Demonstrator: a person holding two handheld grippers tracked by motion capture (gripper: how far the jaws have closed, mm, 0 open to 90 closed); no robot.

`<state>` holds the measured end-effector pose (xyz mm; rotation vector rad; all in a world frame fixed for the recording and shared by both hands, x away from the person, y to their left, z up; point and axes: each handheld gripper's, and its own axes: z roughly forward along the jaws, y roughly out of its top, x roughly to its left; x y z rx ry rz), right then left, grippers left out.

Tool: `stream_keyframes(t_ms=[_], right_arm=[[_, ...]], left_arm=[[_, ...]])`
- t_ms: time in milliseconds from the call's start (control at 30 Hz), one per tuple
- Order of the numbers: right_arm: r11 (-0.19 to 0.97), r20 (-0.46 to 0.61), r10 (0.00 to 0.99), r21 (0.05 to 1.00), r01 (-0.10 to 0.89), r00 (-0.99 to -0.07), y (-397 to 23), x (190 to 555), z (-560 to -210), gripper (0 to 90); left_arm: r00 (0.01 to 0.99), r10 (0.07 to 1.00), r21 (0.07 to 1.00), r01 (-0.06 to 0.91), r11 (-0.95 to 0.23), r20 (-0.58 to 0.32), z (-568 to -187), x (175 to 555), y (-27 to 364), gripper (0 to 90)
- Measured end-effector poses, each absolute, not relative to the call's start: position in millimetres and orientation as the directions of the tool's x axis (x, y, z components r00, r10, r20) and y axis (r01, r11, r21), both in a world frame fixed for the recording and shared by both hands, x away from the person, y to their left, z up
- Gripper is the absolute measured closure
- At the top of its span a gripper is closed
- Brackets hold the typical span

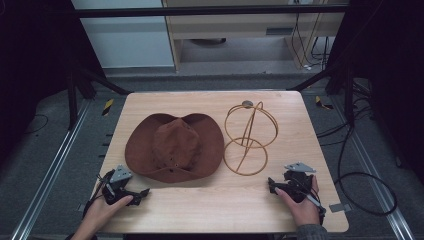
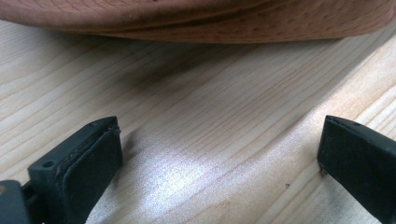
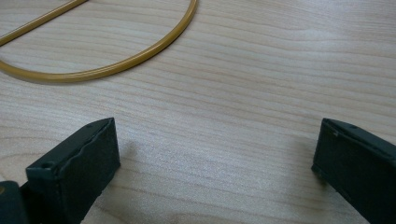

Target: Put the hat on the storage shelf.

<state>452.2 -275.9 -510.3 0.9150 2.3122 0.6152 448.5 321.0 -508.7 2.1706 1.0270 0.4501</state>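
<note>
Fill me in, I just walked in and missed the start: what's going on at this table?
Nothing is being handled yet. A person holds tongs in each hand, resting near the table's front edge: left tongs in front of a brown hat, right tongs near a gold wire stand. Both tongs are open and empty. The hat lies flat on the table beside the stand, not on it.

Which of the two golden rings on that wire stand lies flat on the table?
The lower ring, nearest the right gripper, lies flat on the table. The upper ring stands upright above it, beside the brown hat.
</note>
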Motion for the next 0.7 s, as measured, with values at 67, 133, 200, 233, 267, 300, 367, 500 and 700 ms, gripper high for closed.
stream_keyframes(t_ms=[67,133,200,233,267,300,367,500,700], right_arm=[[0.66,-0.337,0.724,0.594,0.461,-0.602,-276,452,-510,0.6],[0.66,-0.337,0.724,0.594,0.46,-0.602,-276,452,-510,0.6],[0.66,-0.337,0.724,0.594,0.46,-0.602,-276,452,-510,0.6],[0.66,-0.337,0.723,0.594,0.46,-0.602,-276,452,-510,0.6],[0.66,-0.337,0.724,0.594,0.46,-0.602,-276,452,-510,0.6],[0.66,-0.337,0.724,0.594,0.46,-0.602,-276,452,-510,0.6],[0.66,-0.337,0.724,0.594,0.461,-0.602,-276,452,-510,0.6],[0.66,-0.337,0.724,0.594,0.461,-0.602,-276,452,-510,0.6],[0.66,-0.337,0.724,0.594,0.461,-0.602,-276,452,-510,0.6]], left_arm=[[0.629,0.777,0.708,0.54,-0.455,0.02,-509,448,321,0.0],[0.638,0.77,0.703,0.538,-0.465,0.02,-508,448,322,0.0],[0.646,0.763,0.692,0.542,-0.477,0.019,-506,448,324,2.7],[0.65,0.759,0.695,0.54,-0.475,0.014,-505,447,325,2.7],[0.652,0.758,0.694,0.54,-0.475,0.012,-504,447,326,3.7],[0.653,0.757,0.7,0.536,-0.473,0.011,-503,446,327,3.7],[0.658,0.753,0.73,0.514,-0.45,0.002,-496,442,332,3.6],[0.652,0.758,0.75,0.504,-0.428,-0.006,-491,438,339,5.9],[0.671,0.74,0.786,0.481,-0.388,-0.045,-480,427,343,5.6]])
